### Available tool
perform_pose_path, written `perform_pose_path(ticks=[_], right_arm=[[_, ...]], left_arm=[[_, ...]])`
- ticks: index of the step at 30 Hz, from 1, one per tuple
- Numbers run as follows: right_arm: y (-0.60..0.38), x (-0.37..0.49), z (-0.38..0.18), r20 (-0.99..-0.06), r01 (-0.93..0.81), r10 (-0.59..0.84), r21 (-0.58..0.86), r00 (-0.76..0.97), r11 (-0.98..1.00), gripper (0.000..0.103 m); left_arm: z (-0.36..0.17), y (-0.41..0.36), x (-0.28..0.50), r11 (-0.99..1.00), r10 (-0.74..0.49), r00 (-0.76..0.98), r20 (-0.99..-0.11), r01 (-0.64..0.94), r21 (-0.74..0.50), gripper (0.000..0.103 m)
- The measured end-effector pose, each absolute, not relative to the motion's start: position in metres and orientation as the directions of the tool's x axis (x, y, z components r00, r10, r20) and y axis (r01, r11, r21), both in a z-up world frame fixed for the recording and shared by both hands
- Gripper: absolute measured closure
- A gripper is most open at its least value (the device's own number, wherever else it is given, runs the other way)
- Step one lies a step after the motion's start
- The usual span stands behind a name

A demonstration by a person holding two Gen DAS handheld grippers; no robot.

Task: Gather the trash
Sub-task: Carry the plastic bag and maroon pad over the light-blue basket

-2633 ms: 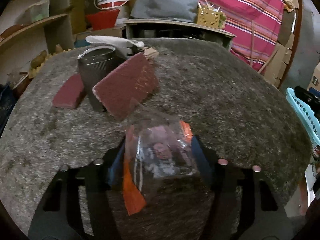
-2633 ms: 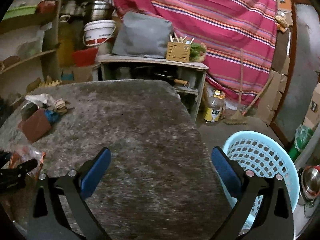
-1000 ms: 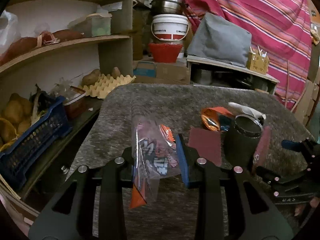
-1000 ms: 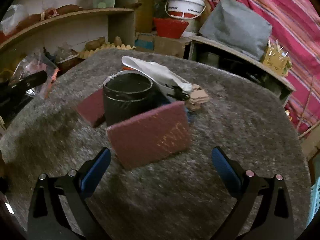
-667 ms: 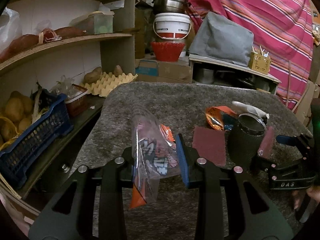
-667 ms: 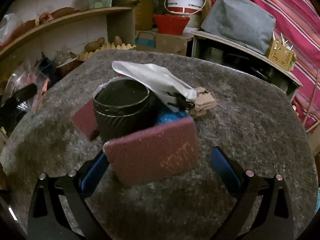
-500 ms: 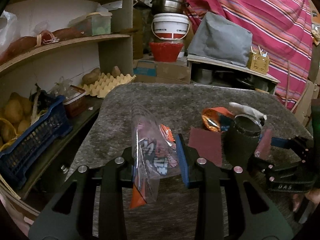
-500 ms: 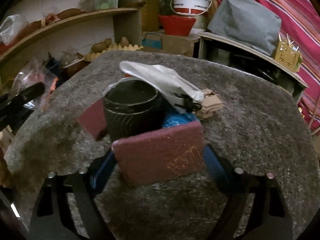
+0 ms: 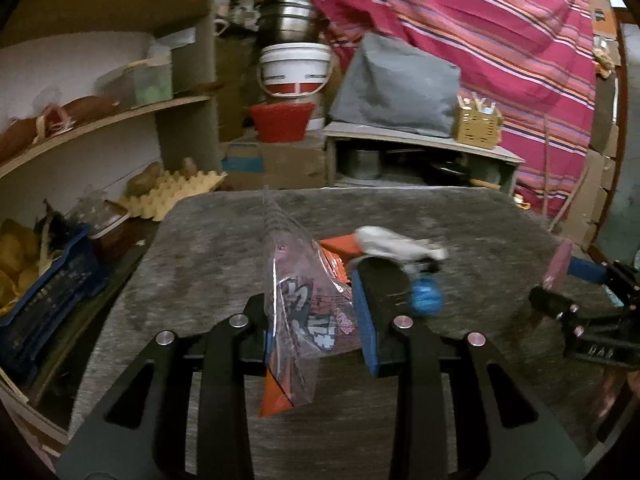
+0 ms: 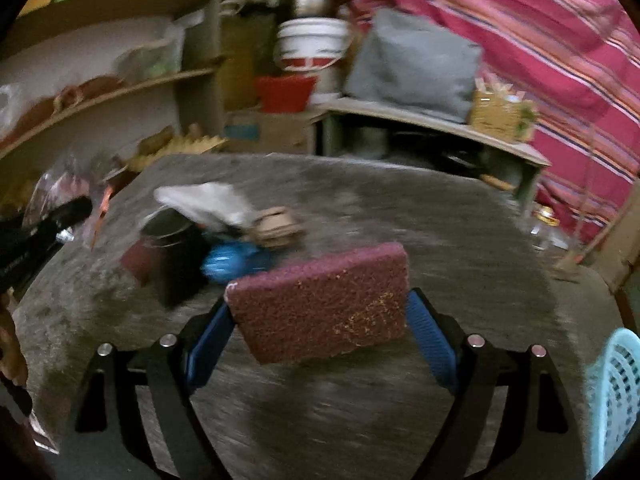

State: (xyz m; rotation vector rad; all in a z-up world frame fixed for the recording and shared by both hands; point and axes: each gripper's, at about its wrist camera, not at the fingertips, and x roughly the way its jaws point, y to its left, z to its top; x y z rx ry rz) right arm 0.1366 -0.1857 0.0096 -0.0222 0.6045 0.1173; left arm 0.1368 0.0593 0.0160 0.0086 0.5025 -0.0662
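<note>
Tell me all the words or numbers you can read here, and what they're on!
Nothing reads for sure.
snack bag held in the left gripper: big printed letters, too crumpled to read.
right gripper: small letters on its body, too blurred.
white bucket: label band, too blurred.
scouring pad: yellowish marks, unreadable.

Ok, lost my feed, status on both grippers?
Left gripper shut on snack wrapper. Right gripper shut on maroon scouring pad, lifted off table. Path clear; blue basket at right.
</note>
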Motion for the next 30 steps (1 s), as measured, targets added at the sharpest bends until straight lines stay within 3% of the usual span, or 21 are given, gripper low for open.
perform_pose_path(ticks=[14,30], right_arm=[[-0.349,0.077,0.038,-0.477,0.191,-0.181,-0.027,0.860,0.981,0.019],[-0.549,0.011,0.020,-0.523,0.538,-0.427,0.074,0.738,0.839,0.019]], left_arm=[[0.035,-0.084,0.119,0.975,-0.201,0.882,-0.426,0.221,-0.004,0.072],[0.010,-0.333,0.103,0.788,-0.545,0.690,-0.476,0.615,-0.010,0.072]])
